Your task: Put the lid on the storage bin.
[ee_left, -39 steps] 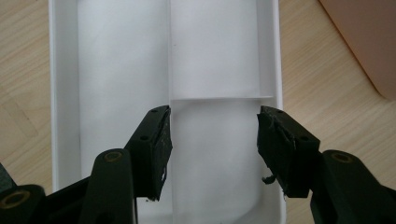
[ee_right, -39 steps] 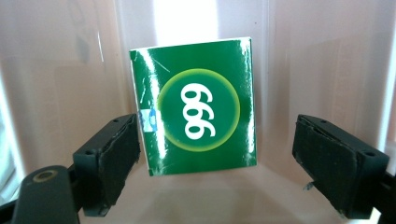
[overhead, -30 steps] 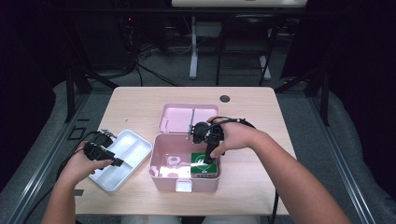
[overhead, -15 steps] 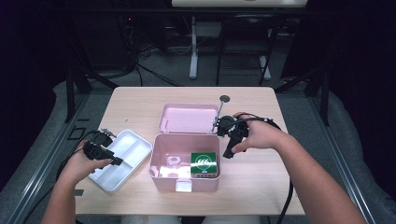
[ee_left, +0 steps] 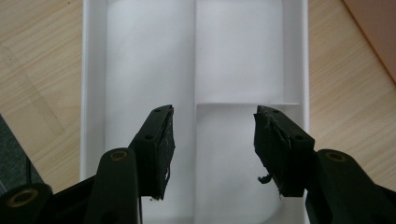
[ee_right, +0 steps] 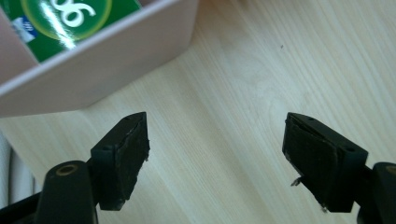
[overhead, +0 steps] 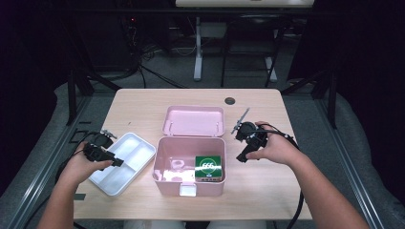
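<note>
Right of the pink box (overhead: 189, 164), the right tongs (overhead: 247, 143) hang spread and empty over bare bench (overhead: 267, 191); the green carton (overhead: 208, 167) sits inside the box's right half. Left of the box, the left tongs (ee_left: 212, 140) hover spread over the white tray (overhead: 122, 162). Looks like packing; next probably means grabbing something else. Pale wood bench, dark room beyond.
</note>
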Demonstrator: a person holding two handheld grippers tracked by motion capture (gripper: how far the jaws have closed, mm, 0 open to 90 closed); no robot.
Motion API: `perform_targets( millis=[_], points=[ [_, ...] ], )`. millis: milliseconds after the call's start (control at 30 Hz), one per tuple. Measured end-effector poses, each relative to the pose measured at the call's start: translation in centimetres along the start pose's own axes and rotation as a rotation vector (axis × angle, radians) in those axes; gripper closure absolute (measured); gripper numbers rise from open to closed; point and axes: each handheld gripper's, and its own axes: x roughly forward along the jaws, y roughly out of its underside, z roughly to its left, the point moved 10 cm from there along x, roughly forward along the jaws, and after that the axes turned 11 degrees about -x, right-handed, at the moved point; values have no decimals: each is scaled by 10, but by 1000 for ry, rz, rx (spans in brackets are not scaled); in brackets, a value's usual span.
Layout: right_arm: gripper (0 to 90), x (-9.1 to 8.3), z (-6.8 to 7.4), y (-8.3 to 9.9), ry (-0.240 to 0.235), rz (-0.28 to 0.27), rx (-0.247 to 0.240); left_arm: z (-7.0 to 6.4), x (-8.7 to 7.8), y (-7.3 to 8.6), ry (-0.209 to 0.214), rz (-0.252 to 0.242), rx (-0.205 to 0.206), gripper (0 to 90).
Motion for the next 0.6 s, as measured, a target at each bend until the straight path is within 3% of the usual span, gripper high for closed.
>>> perform_targets(
  millis=[100, 233, 367, 467, 600],
  points=[
    [229, 6, -4, 11, 29, -21, 57, 4, -2, -3, -6, -19, 5, 484],
    [244, 14, -13, 25, 133, -67, 145, 8, -1, -4, -32, -16, 25, 488],
    [256, 20, -11, 34, 186, -172, 262, 9, -1, -4, -40, 13, 35, 556],
    [257, 24, -8, 38, 251, -221, 287, 8, -1, -3, -40, 40, 38, 619],
    [257, 27, -4, 43, 298, -287, 335, 4, 1, -4, -26, 66, 40, 680]
  ],
)
